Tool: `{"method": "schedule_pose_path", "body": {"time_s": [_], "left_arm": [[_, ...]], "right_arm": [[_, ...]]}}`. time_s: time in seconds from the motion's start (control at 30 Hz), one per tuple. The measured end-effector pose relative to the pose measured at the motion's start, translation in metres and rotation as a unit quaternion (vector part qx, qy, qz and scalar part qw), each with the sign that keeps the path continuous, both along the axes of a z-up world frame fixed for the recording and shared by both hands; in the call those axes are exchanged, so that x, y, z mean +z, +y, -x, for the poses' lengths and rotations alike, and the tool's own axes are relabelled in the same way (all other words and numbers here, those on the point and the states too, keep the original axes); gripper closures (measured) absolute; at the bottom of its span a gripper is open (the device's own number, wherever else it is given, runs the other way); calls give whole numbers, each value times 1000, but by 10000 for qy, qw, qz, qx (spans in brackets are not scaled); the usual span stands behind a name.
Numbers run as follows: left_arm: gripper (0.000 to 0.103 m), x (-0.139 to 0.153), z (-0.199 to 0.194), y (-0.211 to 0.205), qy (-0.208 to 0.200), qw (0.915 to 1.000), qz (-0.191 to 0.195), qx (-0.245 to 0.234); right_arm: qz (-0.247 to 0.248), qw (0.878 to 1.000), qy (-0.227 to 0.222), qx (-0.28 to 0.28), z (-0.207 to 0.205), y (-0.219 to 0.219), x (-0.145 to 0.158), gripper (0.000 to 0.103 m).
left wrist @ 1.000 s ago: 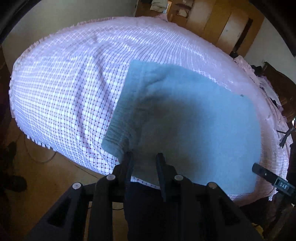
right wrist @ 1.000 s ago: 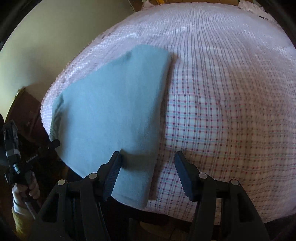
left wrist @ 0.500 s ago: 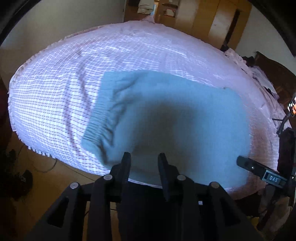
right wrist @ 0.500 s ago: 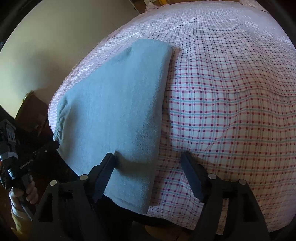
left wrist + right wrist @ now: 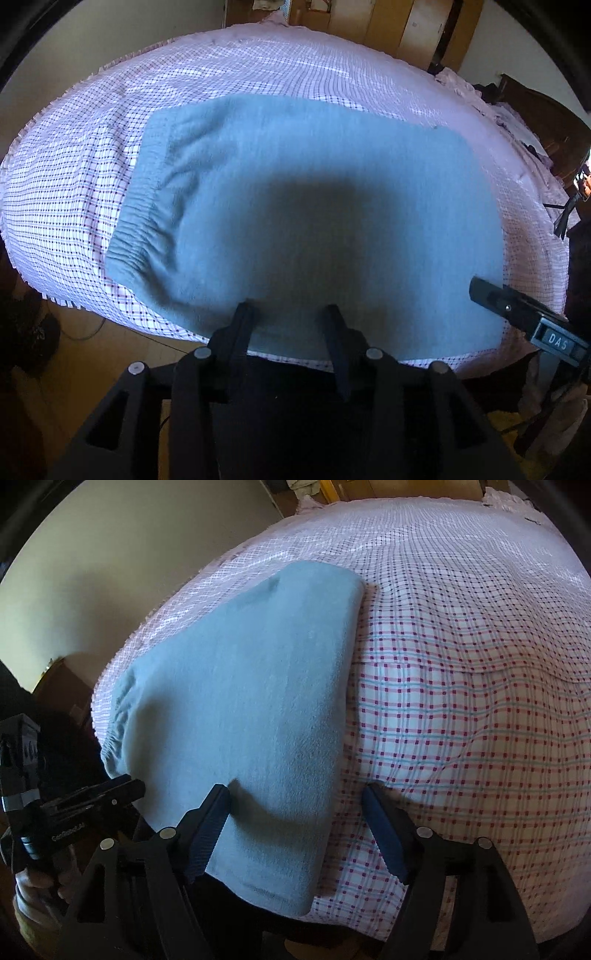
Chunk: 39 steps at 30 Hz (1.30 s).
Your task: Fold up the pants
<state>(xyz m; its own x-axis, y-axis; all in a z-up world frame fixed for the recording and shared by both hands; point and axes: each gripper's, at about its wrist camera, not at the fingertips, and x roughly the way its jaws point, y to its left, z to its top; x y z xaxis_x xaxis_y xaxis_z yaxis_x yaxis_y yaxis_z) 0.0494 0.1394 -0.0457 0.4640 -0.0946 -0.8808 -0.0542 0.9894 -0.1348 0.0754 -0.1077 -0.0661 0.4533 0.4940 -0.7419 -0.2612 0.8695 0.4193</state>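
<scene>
Left wrist view: our left gripper (image 5: pixel 290 317) hangs over the near edge of the pants (image 5: pixel 314 221), which lie folded flat on the checked bed (image 5: pixel 74 177), waistband (image 5: pixel 136 229) to the left. The jaws are opening, partway apart, and nothing is pinched between them; the cloth under the tips is bare of any grip. Our right gripper (image 5: pixel 524 317) pokes in from the right, over the far corner of the fold. The risk we judge here: the near edge of the pants sits right at the mattress edge, so a careless brush from the tips could drag it off the side and pull the layers askew.

Right wrist view: our right gripper (image 5: pixel 297 797) stands wide open, straddling the folded edge of the pants (image 5: pixel 240 701) — one finger (image 5: pixel 207 834) over the cloth, the other over the bed (image 5: pixel 480 701). It holds nothing. The near corner of the pants droops over the bed's edge. Our left gripper (image 5: pixel 92 801) shows at the left, a hand (image 5: pixel 33 893) on its handle. If we close here, we may catch sheet along with pants, or take only the top layer, and the fold would open on the lift. Fleece this soft may also slump out of a shallow bite
</scene>
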Motion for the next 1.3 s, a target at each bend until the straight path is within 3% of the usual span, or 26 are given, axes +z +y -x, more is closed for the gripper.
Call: {"method": "schedule_pose_path", "body": {"time_s": [0.1, 0.17, 0.3, 0.4, 0.73, 1.03, 1.3], "left_arm": [[61, 0, 0, 0, -15, 10000, -17, 26], [61, -1, 2, 0, -21, 10000, -35, 34], [61, 0, 3, 1, -36, 10000, -19, 55], [60, 2, 6, 0, -74, 10000, 18, 38], [60, 3, 10, -5, -100, 9999, -121, -68], [60, 25, 13, 7, -313, 9995, -90, 1], [60, 45, 15, 48, -575, 9970, -151, 487]], "right_arm": [[-16, 10000, -8, -50, 0, 1, 1, 34], [-22, 9999, -6, -126, 1, -2, 2, 40], [-598, 9979, 184, -189, -1, -17, 5, 77], [-966, 9950, 144, -205, 1, -25, 14, 91], [-999, 9903, -847, 464, 23, 2, 81, 95], [-754, 9819, -1283, 1168, 24, 49, 114, 96], [-756, 9656, -1530, 1960, 20, 100, 140, 96]]}}
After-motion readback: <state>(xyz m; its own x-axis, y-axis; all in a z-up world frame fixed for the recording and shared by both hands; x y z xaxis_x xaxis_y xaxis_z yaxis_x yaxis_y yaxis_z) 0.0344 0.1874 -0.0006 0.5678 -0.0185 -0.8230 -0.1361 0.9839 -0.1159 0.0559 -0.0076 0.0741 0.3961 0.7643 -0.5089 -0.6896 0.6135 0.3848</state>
